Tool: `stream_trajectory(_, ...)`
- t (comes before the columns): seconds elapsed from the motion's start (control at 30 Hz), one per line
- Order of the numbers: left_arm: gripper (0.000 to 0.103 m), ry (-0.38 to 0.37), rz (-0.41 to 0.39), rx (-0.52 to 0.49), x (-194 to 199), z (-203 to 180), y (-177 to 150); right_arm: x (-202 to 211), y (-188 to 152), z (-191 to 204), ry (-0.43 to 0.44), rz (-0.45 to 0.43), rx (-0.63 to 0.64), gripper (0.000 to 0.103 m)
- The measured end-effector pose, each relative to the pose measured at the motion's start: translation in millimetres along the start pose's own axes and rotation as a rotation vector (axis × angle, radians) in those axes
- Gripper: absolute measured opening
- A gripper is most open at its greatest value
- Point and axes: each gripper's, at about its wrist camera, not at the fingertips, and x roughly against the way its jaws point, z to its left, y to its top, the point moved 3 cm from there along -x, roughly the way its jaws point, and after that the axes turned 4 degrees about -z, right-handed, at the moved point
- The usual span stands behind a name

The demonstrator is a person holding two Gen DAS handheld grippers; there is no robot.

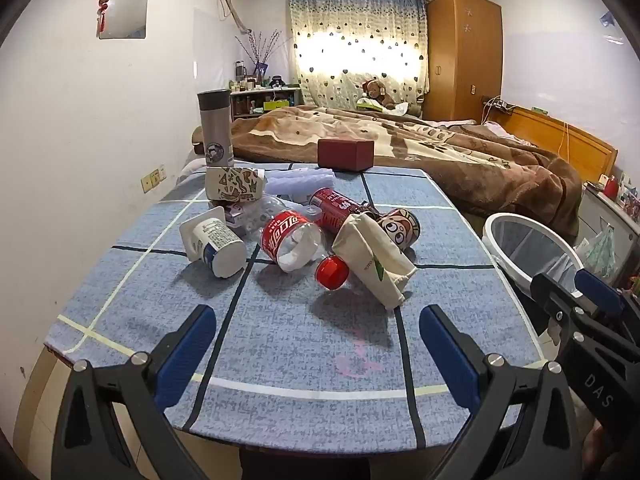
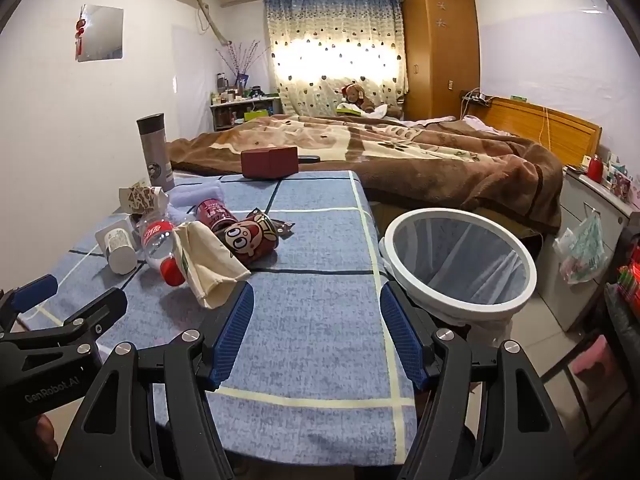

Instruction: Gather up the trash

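Observation:
A pile of trash lies mid-table: a crushed cola bottle point(image 1: 294, 242) with a red cap, a white yogurt cup point(image 1: 216, 244) on its side, a beige pouch point(image 1: 374, 262), a cartoon-face can point(image 1: 400, 228), a red can point(image 1: 334, 208) and a patterned paper cup point(image 1: 234, 184). My left gripper point(image 1: 318, 328) is open and empty, over the table in front of the pile. My right gripper point(image 2: 316, 320) is open and empty near the table's right edge, beside the white-rimmed trash bin point(image 2: 460, 262). The pile sits to its left, with the pouch point(image 2: 208, 264) nearest.
A grey thermos point(image 1: 216, 132) and a dark red box point(image 1: 346, 154) stand at the table's far edge. A bed with a brown blanket point(image 1: 460, 152) lies behind. The bin point(image 1: 528, 252) stands off the table's right side, by a cabinet point(image 2: 592, 236).

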Motion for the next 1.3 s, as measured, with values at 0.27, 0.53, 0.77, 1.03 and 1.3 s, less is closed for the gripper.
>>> stream_trajectory(0.27,0.103,0.006,-0.011,-0.002,0.0,-0.5,0.9,0.3,-0.6,-0.2,-0.01,0.001,0.009,0.067)
stream_trajectory(0.53,0.103,0.008,-0.013,0.005,7.0,3.5,-0.8,3.9,-0.2,-0.6,-0.017,0.002,0.005,0.067)
stream_trajectory(0.77,0.103,0.008,-0.015,0.007,5.2,2.8,-1.3,2.8,-0.1,-0.5,-0.017,0.0,0.005,0.067)
stream_trajectory(1.03,0.103,0.013,-0.012,0.009,4.3,4.7,-0.9,2.1,1.0,-1.8,-0.019,0.001,0.0,0.067)
stream_trajectory(1.3,0.103,0.011,-0.013,0.011,5.1,5.9,-0.1,1.9,0.0,-3.4,-0.023,-0.003,0.001,0.067)
